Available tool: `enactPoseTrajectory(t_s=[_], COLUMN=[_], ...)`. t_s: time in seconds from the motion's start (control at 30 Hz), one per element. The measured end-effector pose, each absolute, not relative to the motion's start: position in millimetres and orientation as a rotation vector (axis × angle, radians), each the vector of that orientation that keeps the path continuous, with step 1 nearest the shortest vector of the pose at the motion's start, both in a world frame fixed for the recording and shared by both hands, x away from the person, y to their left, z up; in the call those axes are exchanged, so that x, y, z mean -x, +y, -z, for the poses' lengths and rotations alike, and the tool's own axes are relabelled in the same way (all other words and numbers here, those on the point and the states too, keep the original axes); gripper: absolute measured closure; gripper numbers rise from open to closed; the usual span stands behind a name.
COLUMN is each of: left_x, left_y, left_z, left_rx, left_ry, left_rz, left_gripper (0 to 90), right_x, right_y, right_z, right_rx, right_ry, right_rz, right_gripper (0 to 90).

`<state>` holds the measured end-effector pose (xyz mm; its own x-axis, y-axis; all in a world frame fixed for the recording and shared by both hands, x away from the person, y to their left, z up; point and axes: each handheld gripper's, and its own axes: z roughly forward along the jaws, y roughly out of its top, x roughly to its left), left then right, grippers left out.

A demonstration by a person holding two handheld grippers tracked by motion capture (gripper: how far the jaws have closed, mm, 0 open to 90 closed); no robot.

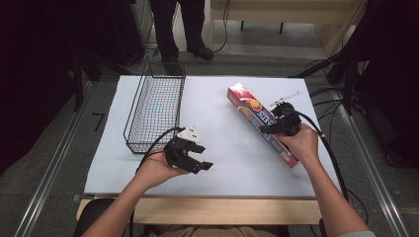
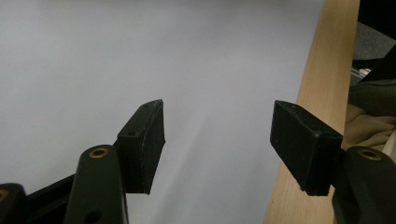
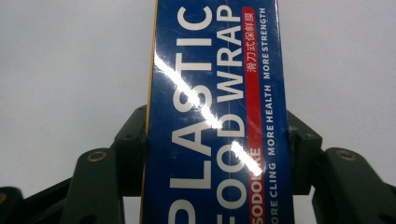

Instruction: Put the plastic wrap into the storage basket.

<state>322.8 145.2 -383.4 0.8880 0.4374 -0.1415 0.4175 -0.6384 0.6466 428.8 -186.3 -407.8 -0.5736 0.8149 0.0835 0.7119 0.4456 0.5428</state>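
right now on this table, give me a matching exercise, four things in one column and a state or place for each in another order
Things:
1. left gripper
2. right gripper
3. wire basket
4. plastic food wrap box

States or places:
A. long and blue-red, lying slantwise on the white table cover
B. jaws apart with nothing between them
C. standing empty at the left of the cover
D. jaws closed on the sides of a box

Pairs: 1-B, 2-D, 3-C, 4-A
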Motion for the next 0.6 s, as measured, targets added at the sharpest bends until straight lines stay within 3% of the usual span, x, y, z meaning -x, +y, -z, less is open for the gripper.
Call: enactPoseTrajectory(t_s=[0.6], left_x=[-330.1], left_y=[151.6], left_z=[334.2], left_rx=[-2.436], left_ry=[0.471], left_rz=[-0.135], left_gripper=[35.7], right_x=[-379.9], right_y=[-176.8], right_z=[381.9], right_rx=[-0.968], right_ry=[2.772], right_rz=[-0.925], right_gripper=[41.4])
